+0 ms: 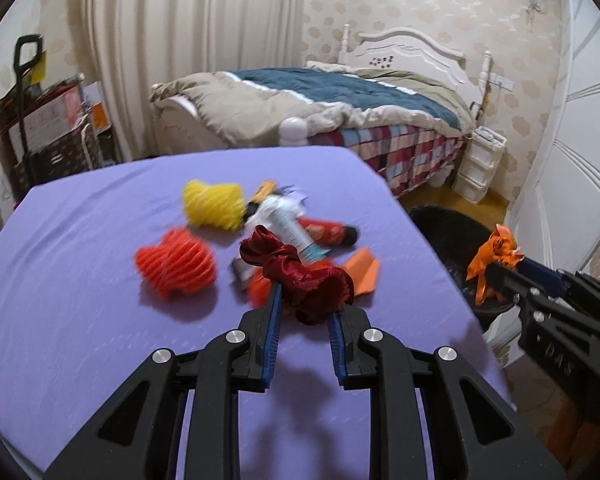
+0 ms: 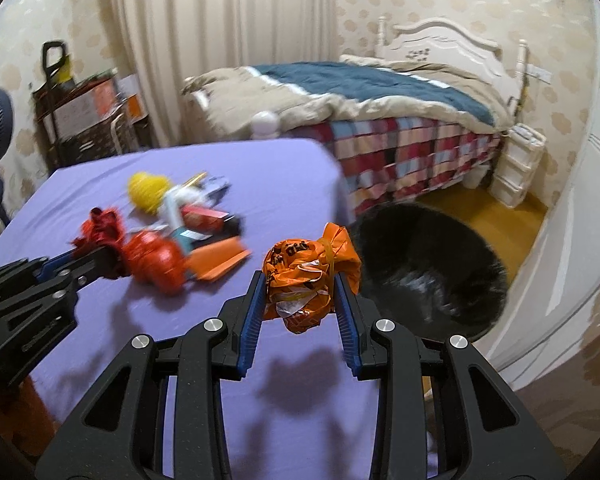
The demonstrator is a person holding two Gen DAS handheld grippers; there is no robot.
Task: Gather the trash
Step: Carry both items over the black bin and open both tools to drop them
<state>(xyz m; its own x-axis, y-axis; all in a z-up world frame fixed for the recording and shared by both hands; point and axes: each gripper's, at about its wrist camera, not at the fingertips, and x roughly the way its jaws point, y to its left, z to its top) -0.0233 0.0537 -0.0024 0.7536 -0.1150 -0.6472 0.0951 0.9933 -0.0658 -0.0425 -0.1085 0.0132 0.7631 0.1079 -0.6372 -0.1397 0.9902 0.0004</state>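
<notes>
Above the near purple table (image 1: 80, 240), a soft, light dark-red fabric scrap (image 1: 300, 276) is pinched by the left gripper (image 1: 305, 312) and a crinkly orange wrapper (image 2: 308, 276) by the right gripper (image 2: 300, 304), best gripped mid-bunch.

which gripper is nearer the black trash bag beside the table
Right. The right gripper, holding an orange wrapper, is at the table edge next to the black trash bag. The left gripper is farther in over the table.
</notes>
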